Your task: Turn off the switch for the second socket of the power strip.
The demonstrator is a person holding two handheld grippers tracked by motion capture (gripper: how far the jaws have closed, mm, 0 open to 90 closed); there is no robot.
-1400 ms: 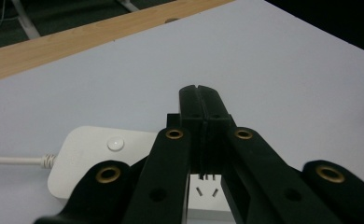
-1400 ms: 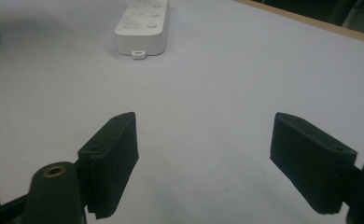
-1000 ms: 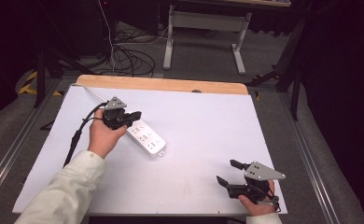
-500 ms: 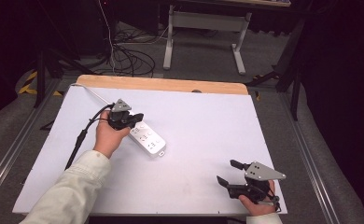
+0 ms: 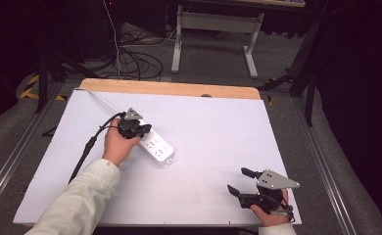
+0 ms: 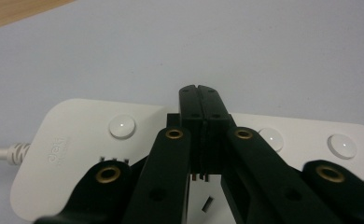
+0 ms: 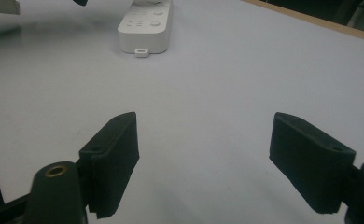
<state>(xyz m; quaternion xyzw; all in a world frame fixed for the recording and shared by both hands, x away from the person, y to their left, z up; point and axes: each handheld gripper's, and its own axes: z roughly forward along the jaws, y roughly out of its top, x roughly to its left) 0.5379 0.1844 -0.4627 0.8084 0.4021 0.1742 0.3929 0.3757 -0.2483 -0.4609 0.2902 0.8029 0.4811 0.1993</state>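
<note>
The left hand-held gripper (image 6: 199, 93), jaws pressed together empty, hovers just above the power strip (image 6: 73, 154), so its tip should press straight down on one round switch (image 6: 122, 126) beside it.

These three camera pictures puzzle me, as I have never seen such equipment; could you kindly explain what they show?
A person works at a white table with hand-held tongs in each hand. The high view looks down from above; the other two pictures come from cameras riding on each tool. A white plastic power strip with round buttons lies on the table. The left tongs are shut, their tips poised over the strip between two buttons, holding nothing. The right tongs are open and empty, near the table's front edge.
</note>
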